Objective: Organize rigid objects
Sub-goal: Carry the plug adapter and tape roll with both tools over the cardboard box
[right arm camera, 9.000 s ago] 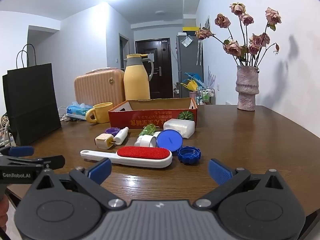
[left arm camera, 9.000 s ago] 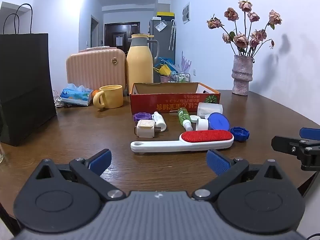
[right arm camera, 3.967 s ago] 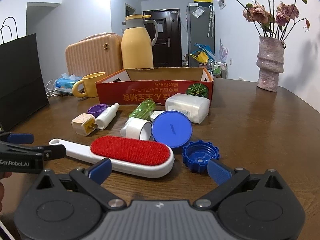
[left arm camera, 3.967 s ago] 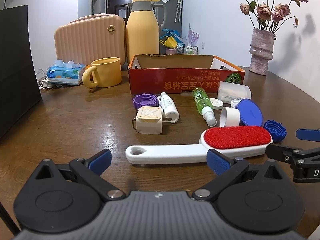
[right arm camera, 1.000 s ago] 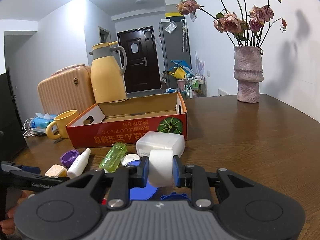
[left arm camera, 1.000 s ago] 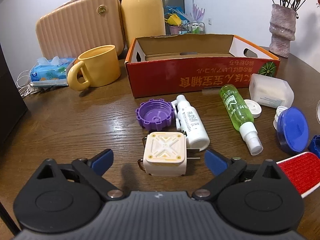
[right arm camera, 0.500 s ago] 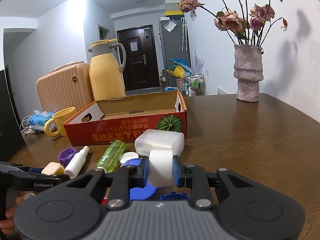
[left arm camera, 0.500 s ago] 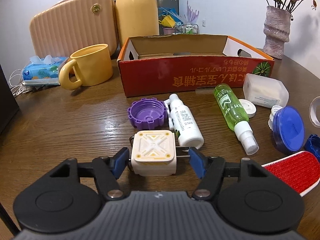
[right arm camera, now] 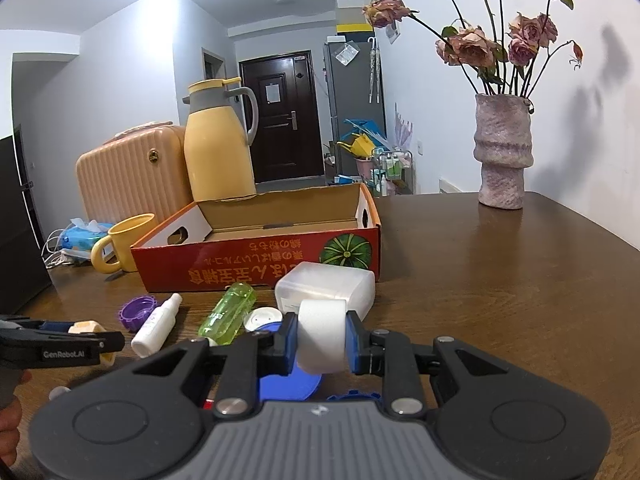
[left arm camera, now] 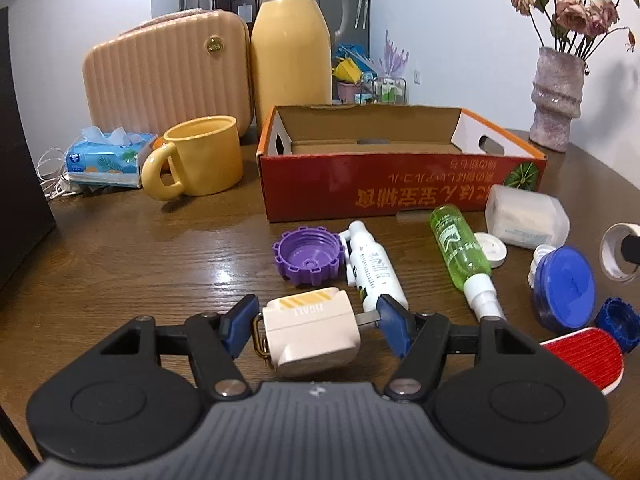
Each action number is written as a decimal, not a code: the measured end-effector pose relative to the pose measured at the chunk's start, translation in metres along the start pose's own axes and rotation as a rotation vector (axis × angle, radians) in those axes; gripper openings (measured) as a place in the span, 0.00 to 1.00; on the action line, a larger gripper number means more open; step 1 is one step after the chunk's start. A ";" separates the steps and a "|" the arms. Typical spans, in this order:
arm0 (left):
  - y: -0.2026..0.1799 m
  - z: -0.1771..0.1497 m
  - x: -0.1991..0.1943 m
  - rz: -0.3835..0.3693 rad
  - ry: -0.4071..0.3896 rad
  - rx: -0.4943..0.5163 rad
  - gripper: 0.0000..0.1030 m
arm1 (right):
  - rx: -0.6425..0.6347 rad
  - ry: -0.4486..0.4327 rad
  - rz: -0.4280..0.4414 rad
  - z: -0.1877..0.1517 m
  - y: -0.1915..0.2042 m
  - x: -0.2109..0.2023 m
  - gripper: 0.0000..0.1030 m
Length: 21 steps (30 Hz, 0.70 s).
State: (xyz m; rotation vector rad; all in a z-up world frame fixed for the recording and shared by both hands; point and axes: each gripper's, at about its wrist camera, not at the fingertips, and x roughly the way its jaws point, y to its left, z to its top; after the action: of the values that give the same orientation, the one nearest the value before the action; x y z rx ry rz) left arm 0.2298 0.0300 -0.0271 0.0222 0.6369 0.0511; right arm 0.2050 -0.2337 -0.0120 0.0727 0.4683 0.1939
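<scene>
- Progress: early stage, judged. Red cardboard box (left arm camera: 400, 196) empty inside; nothing stowed yet.
- Left hand-held gripper (left arm camera: 316, 326): partly closed, pads clamped on cream plug adapter (left arm camera: 310, 334), raised tilted off the tabletop (left arm camera: 120, 260), in front of the box.
- Right hand-held gripper (right arm camera: 322, 340): closed tight on white cylindrical cap (right arm camera: 321, 338), held above the clutter, short of the box.
- Left on the tabletop, left to right: purple cap (left arm camera: 307, 255), one; white spray bottle (left arm camera: 374, 266), one; green spray bottle (left arm camera: 462, 252), one; small white lid (left arm camera: 491, 249), one; frosted white container (left arm camera: 526, 216), one; blue round lid (left arm camera: 564, 288), one; blue ridged cap (left arm camera: 618, 330), one; red-faced lint brush (left arm camera: 584, 356), one, partly hidden.
- Tally: two items in grip, eight loose, none boxed.
- Not for sorting, apparently: yellow mug (left arm camera: 196, 158), one; vase (left arm camera: 556, 100), one.
</scene>
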 end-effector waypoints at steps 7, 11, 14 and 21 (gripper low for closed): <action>-0.004 0.010 -0.019 -0.019 -0.064 0.000 0.64 | -0.021 -0.018 0.005 0.006 0.004 -0.001 0.23; -0.009 0.017 -0.027 -0.021 -0.099 0.014 0.64 | -0.039 -0.032 0.009 0.013 0.006 -0.001 0.23; -0.010 0.023 -0.032 -0.027 -0.120 0.015 0.64 | -0.051 -0.044 0.009 0.018 0.007 -0.001 0.23; -0.015 0.038 -0.036 -0.032 -0.158 0.007 0.64 | -0.064 -0.074 0.018 0.033 0.007 0.003 0.23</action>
State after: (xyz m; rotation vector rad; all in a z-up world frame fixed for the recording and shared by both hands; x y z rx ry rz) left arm 0.2242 0.0130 0.0248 0.0228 0.4792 0.0164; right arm 0.2211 -0.2270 0.0167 0.0220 0.3871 0.2233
